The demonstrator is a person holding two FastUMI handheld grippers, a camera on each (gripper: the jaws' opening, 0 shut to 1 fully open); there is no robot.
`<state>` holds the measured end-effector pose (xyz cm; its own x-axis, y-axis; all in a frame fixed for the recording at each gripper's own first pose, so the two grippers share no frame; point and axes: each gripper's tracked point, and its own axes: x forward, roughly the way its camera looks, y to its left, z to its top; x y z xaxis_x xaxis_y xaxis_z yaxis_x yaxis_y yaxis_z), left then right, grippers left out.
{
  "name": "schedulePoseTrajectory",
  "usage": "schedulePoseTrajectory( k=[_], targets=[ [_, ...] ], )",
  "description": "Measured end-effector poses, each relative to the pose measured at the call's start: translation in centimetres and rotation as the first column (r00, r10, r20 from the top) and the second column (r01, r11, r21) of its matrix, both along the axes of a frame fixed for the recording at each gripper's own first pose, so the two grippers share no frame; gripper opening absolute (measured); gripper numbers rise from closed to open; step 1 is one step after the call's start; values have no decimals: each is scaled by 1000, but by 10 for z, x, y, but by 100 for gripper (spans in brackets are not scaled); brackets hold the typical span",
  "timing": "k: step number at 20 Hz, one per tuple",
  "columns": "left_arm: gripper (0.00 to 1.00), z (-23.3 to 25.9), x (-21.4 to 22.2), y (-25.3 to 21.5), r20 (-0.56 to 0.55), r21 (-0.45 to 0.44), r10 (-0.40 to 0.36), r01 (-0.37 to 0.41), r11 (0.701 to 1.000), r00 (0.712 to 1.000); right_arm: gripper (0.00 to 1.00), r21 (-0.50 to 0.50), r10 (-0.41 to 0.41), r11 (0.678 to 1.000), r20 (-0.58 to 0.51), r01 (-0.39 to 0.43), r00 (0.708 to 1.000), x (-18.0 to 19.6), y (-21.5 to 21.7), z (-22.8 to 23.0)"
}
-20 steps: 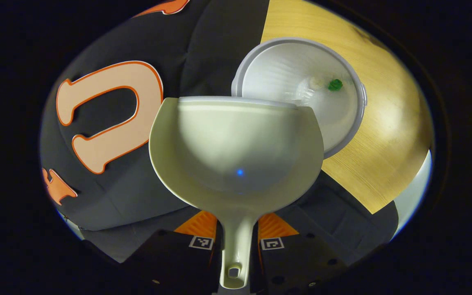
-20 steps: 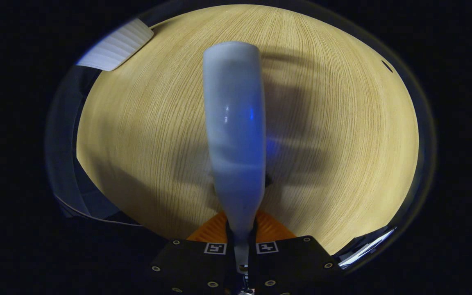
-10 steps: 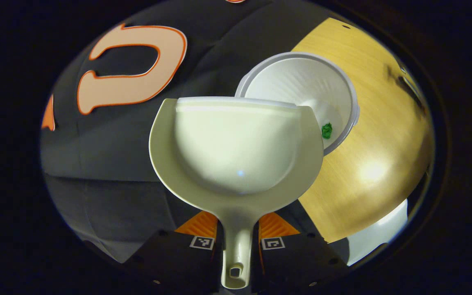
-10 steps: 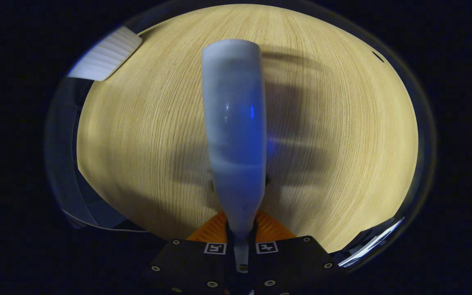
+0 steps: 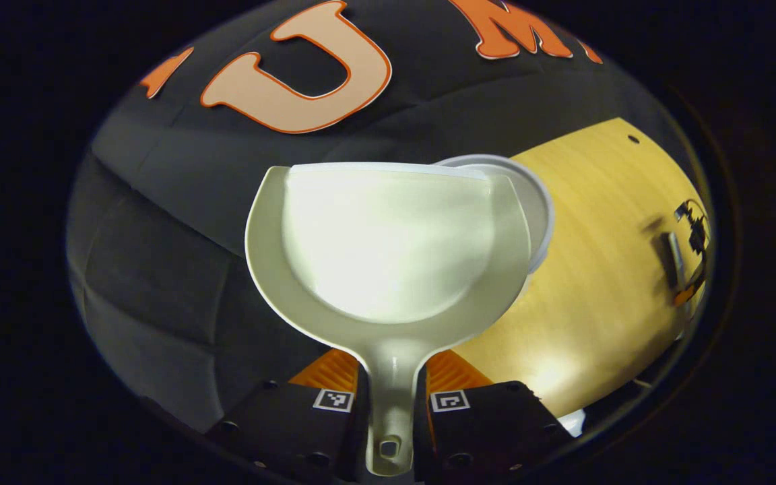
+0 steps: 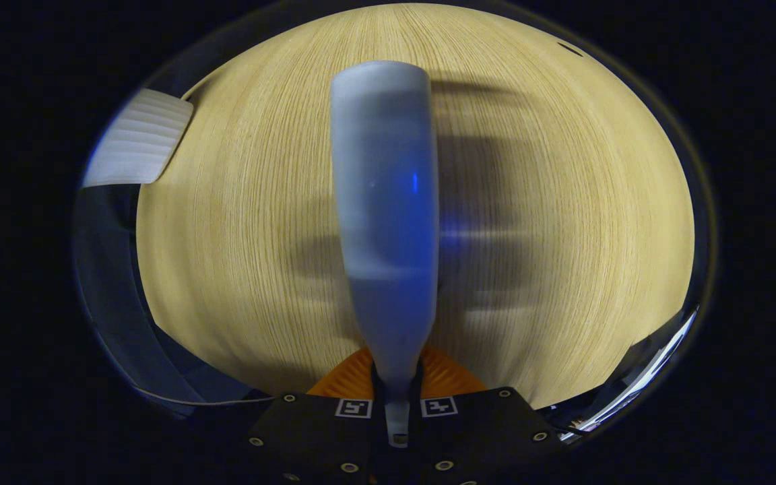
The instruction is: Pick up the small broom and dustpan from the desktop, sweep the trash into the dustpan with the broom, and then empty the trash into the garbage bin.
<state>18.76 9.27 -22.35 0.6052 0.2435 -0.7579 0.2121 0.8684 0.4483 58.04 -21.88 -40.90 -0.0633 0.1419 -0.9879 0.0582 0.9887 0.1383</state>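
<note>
1. Jaws of the left gripper [image 5: 389, 404] are clamped on the stem of the dustpan [image 5: 388, 249], one finger pressing each side of the handle at the bottom centre of the left gripper view.
2. Jaws of the right gripper [image 6: 397, 404] are pinched on the narrow end of the broom [image 6: 385, 202], whose body runs straight up the middle of the right gripper view.
3. Gripping each tool by its handle end leaves the working end free, which seems the reason for both holds.
4. The dustpan scoop faces the camera with its straight lip uppermost; the hollow looks bare, so I judge the trash is already tipped out.
5. Behind the scoop's upper right edge, the rim of the garbage bin [image 5: 537, 202] peeks out, standing on the desktop [image 5: 603, 269]; its inside is hidden by the pan.
6. Far right in the left gripper view, a small dark object lies on the wood, too small to identify.
7. Under the broom the wood is bare; a ribbed white thing [image 6: 135, 138] sits at upper left, likely the bin's wall.
</note>
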Motion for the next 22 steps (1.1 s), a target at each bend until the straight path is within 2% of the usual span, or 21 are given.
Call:
schedulePoseTrajectory(
  k=[2, 4, 5, 6, 7, 10, 11, 12, 18, 20, 22],
  targets=[
    [27, -3, -4, -36, 27, -116, -2, 5, 993, 1000, 12, -12, 17, 1000, 0, -17, 1000, 14, -10, 2],
    [27, -16, -11, -70, 30, -223, -35, 40, 974, 999, 12, -22, 28, 999, 1, -28, 1000, 29, -21, 4],
    [27, -23, -15, -94, 20, -273, -61, 64, 960, 998, 12, -25, 35, 999, 1, -35, 999, 36, -27, 5],
    [23, -30, -22, -124, 4, -321, -85, 81, 943, 996, 12, -32, 44, 999, -1, -44, 999, 42, -34, 5],
    [27, -41, -32, -145, -16, -369, -107, 94, 925, 994, 12, -40, 52, 998, -2, -52, 999, 48, -42, 6],
    [27, -90, -65, -202, -95, -474, -163, 99, 875, 982, 12, -49, 46, 998, -4, -46, 999, 66, -67, 9],
    [31, -107, -72, -211, -128, -485, -167, 85, 871, 978, 12, -52, 43, 998, -6, -43, 999, 72, -75, 10],
    [28, -127, -77, -216, -157, -490, -163, 66, 869, 974, 12, -53, 39, 998, -7, -40, 999, 79, -83, 11],
    [28, -217, -112, -247, -326, -500, -58, -120, 858, 944, 12, -53, 27, 998, -7, -27, 1000, 117, -123, 18],
    [28, -233, -113, -251, -335, -472, -54, -118, 874, 941, 12, -50, 29, 998, -7, -30, 1000, 129, -138, 21],
    [28, -239, -111, -255, -338, -463, -44, -126, 877, 940, 12, -48, 29, 998, -5, -29, 1000, 140, -152, 24]
  ],
)
